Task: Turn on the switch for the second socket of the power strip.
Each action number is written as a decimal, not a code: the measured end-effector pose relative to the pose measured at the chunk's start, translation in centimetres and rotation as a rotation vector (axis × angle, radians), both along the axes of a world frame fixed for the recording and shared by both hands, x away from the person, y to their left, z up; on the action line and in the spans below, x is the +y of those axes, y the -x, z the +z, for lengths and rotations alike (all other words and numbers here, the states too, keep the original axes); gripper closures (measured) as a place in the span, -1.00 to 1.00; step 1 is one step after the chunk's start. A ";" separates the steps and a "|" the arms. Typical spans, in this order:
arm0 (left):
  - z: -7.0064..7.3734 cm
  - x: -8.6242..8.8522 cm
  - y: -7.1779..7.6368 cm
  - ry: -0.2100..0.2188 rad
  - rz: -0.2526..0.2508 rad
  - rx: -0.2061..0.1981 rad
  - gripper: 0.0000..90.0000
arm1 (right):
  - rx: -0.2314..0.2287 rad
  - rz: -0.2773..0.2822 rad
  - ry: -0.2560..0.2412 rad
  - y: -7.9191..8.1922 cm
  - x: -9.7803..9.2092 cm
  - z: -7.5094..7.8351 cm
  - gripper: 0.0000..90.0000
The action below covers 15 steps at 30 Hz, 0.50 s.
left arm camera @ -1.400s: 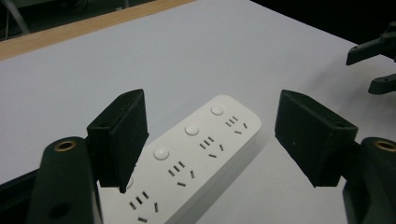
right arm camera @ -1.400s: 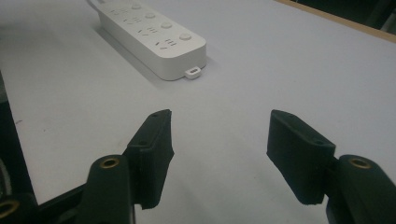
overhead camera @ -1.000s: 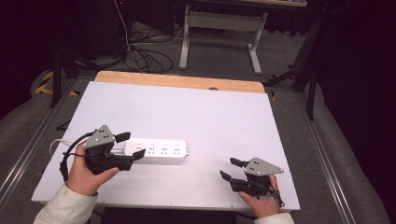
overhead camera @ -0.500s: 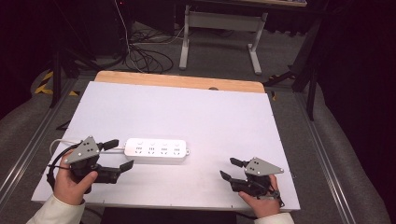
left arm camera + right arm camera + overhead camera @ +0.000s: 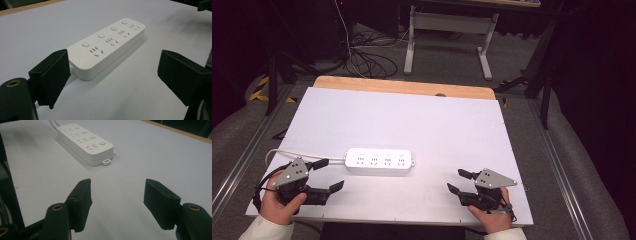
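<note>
1. The left gripper (image 5: 328, 175) sits near the front left corner of the white table (image 5: 422, 120), held in the person's left hand (image 5: 279, 202); its jaws stand wide apart and hold nothing.
2. The white power strip (image 5: 379, 161) lies flat on the table just ahead of the left gripper's jaw tips and slightly to their right, apart from them.
3. In the left gripper view, the power strip (image 5: 107, 47) runs away from the jaws at a slant, its near end close behind the left jaw and its four sockets and four round buttons facing up.
4. The strip's white cord (image 5: 287, 152) leaves its left end and curves round behind the left gripper toward the table's left edge.
5. The right gripper (image 5: 460, 182) rests near the front right corner, held in the right hand (image 5: 489, 217); its jaws are also spread, with nothing between them.
6. From the right gripper, the strip lies well apart, ahead and to the left of its jaws.
7. In the right gripper view, the power strip (image 5: 83, 142) shows beyond the left jaw, a small tab at its near end, with bare table between the jaws.
</note>
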<state>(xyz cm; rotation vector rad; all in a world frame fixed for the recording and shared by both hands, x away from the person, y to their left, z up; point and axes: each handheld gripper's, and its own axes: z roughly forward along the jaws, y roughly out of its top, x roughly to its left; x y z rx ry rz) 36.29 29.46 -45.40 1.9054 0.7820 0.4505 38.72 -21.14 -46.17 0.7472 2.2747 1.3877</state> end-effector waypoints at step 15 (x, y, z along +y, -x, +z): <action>-3.3 1.6 0.8 -0.002 0.065 0.035 -0.73 | 0.003 0.003 -0.010 0.0 -0.3 0.0 -0.13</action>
